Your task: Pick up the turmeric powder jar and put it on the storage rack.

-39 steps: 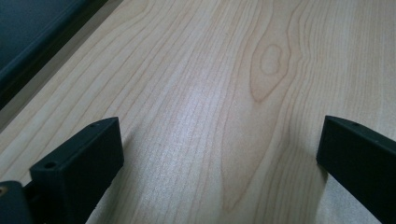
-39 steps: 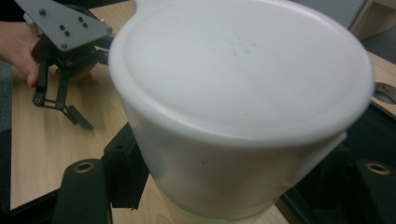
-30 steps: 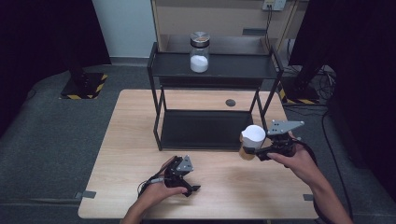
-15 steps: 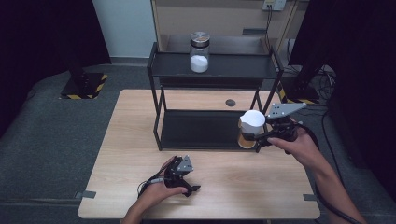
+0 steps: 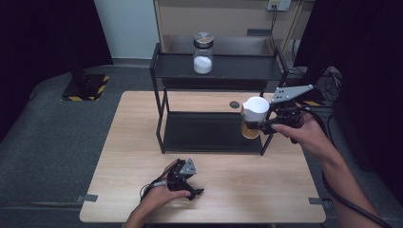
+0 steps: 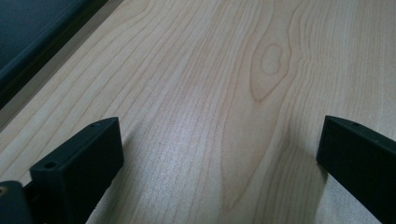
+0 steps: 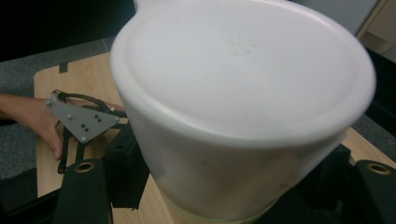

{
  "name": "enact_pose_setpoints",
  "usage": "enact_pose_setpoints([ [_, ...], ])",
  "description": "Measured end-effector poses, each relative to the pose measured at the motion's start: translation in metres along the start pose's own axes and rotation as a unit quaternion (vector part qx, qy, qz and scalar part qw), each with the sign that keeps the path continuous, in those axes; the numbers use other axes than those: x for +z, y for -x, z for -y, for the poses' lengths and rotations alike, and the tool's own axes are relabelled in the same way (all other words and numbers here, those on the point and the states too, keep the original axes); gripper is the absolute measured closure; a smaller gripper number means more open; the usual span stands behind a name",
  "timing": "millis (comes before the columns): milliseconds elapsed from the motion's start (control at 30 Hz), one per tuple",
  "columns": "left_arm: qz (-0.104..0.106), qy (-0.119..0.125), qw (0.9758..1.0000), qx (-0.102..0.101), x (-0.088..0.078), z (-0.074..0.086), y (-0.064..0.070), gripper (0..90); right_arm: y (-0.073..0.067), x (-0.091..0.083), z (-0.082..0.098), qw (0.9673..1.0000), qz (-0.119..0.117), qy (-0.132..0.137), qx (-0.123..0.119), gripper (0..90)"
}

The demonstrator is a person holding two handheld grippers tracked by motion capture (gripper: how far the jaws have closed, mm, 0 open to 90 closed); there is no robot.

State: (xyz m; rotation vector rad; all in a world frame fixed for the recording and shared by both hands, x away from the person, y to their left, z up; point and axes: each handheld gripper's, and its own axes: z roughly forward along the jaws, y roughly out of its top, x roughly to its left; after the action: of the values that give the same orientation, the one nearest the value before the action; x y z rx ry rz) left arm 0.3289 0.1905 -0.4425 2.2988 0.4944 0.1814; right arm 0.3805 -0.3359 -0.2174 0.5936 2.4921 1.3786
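Observation:
A jar with a white lid and amber contents hangs in the air at the right front post of the black rack. My right gripper is shut on its body from the right. In the right gripper view the jar's white lid looms close above my right gripper, with the black jaws on either side of the jar. My left gripper rests low on the wooden table near the front edge. Its jaws stand wide apart over bare wood in the left gripper view.
The black two-tier rack stands at the table's back. A glass jar with a metal lid and white powder sits on its top shelf. A small dark disc lies on the table behind the lower shelf.
My right gripper has risen with the jar and moved back toward the rack's right post. The left gripper has stayed in place.

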Motion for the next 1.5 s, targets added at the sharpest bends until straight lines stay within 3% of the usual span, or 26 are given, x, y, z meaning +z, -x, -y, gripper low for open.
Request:
enact_pose_setpoints([
  [767, -0.002, 0.000, 1.0000, -0.002, 0.000, 0.000, 0.001, 0.0, 0.004, -0.026, -0.064, 0.9999, 0.012, 0.010, 0.000, 31.5],
  [1500, -0.002, 0.000, 1.0000, -0.003, 0.000, 0.000, 0.001, 0.0, 0.018, -0.027, -0.108, 0.9996, 0.015, 0.025, 0.002, 31.5],
])
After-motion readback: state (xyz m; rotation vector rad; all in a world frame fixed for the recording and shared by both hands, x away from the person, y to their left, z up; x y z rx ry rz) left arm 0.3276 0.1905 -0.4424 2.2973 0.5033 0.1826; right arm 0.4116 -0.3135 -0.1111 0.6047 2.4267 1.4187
